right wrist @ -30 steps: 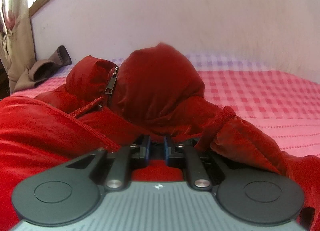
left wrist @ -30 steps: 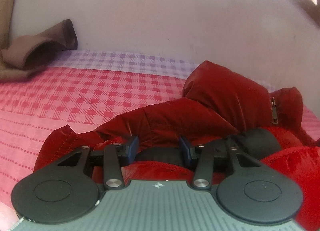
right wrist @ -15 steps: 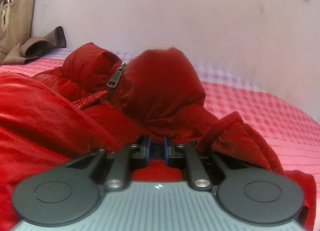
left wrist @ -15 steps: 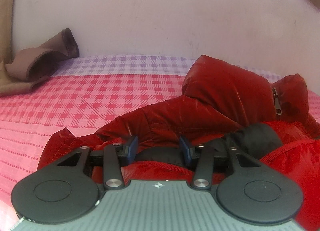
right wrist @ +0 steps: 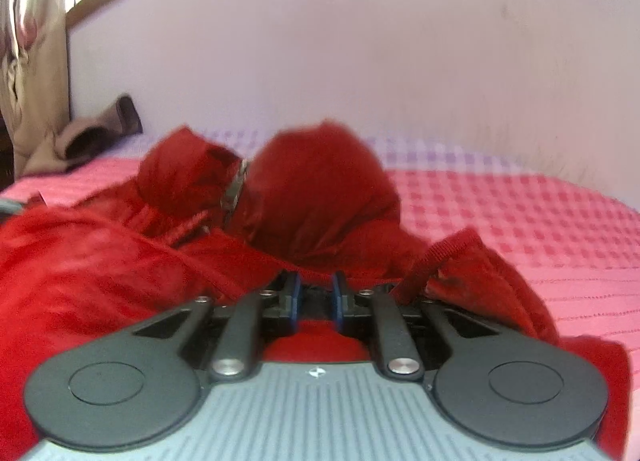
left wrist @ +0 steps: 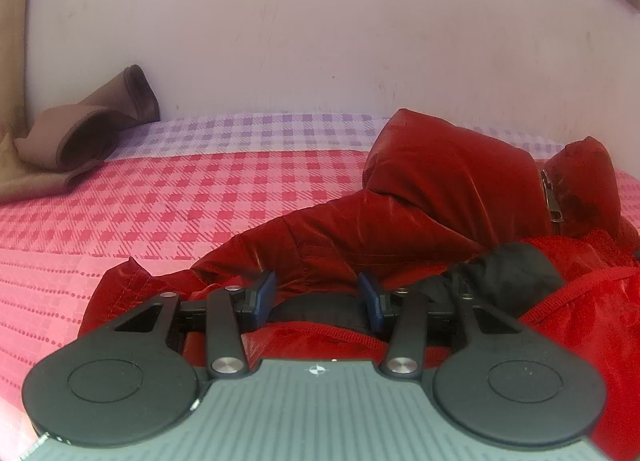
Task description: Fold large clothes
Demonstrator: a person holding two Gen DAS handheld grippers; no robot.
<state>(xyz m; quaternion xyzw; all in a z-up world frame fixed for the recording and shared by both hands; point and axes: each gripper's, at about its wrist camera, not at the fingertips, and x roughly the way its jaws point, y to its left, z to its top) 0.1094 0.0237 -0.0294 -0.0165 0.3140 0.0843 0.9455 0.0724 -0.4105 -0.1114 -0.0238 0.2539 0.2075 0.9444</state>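
Note:
A red puffy hooded jacket [left wrist: 420, 213] lies bunched on the bed, its hood and zipper raised at the far side. It also shows in the right wrist view [right wrist: 320, 197]. My left gripper [left wrist: 316, 297] is open, its blue pads [left wrist: 264, 295] apart over the jacket's hem and black lining [left wrist: 512, 273]. My right gripper [right wrist: 316, 297] has its jaws slightly apart over red fabric, with a ribbed cuff [right wrist: 448, 257] just to its right. The view is blurred.
The bed has a pink checked cover [left wrist: 168, 201]. A brown garment [left wrist: 80, 133] lies at the far left by the white wall [left wrist: 320, 41]. A beige curtain [right wrist: 36, 53] hangs at the left.
My right gripper's jaws have parted slightly, having been pressed nearly together. Both views have shifted a little. The left gripper stays open over the jacket.

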